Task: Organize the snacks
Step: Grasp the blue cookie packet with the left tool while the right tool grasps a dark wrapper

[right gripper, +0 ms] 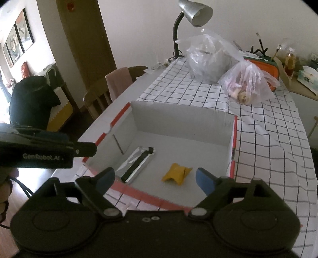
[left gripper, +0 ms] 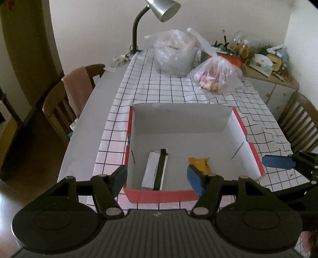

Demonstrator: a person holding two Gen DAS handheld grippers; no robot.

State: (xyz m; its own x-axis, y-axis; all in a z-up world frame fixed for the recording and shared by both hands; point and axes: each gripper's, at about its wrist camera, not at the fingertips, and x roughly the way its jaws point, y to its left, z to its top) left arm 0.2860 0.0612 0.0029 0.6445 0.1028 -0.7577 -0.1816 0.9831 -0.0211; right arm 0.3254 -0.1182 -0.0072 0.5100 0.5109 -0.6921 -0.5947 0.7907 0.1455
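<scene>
1. Left tool point(left gripper: 157, 176) sits at the bottom of its own view with its blue pads point(left gripper: 195, 181) spread apart and nothing between them; both pads hang over the near red rim of the box.
2. Right tool point(right gripper: 155, 179) fills the lower part of its own view, jaws released and wide, with no item in them. It also shows at the right edge of the left view as a blue pad on a black arm.
3. Below both tools, a white cardboard box point(left gripper: 182, 119) with red edges lies open on the surface.
4. Inside the box, a silver packet with a black strip point(right gripper: 137, 163) lies at the lower left of the floor, and a yellow snack packet point(right gripper: 175, 172) lies apart from it, toward the lower middle.
5. Beyond the box, a white cloth with a black grid point(left gripper: 169, 89) covers the surface.
6. At the far end, upper middle of the frame, stand a large clear plastic bag point(right gripper: 208, 59) and a smaller clear bag of snacks point(right gripper: 248, 83), just beside each other.
7. Behind them, a silver desk lamp point(right gripper: 195, 12) bends over the surface.
8. Left of the surface, a wooden chair point(left gripper: 57, 105) carries a pink cloth point(left gripper: 76, 87) over its back.
</scene>
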